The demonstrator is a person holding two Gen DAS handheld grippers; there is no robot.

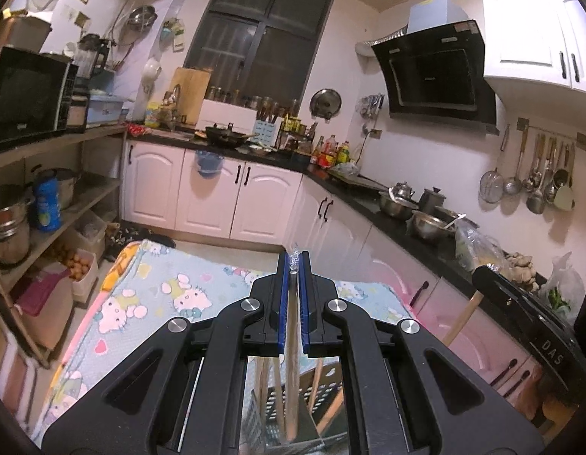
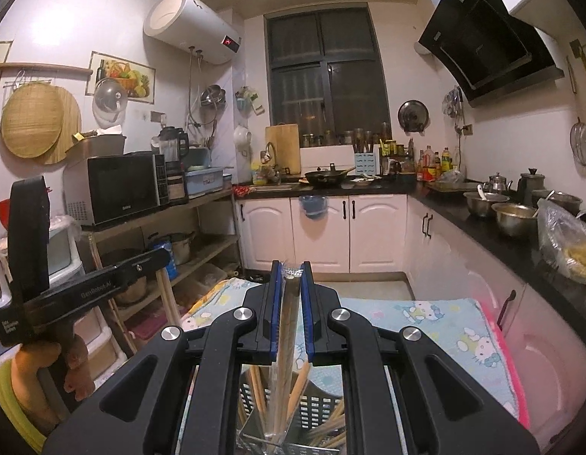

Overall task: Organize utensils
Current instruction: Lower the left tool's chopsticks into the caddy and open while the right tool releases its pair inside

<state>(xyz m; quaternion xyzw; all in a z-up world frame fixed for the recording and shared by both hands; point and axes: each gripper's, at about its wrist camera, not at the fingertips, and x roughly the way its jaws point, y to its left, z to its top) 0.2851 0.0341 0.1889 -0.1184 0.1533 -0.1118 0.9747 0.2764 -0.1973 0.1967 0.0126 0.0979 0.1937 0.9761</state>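
Each gripper (image 1: 294, 265) (image 2: 291, 271) is matte black plastic with blue finger pads (image 1: 282, 303), round silver screws (image 1: 252, 305) and white lettering (image 2: 97, 290) along its side.

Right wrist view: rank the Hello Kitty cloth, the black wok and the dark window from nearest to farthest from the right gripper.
1. Hello Kitty cloth, right beneath and ahead of the right gripper.
2. Black wok, on the far counter.
3. Dark window, on the back wall above it.
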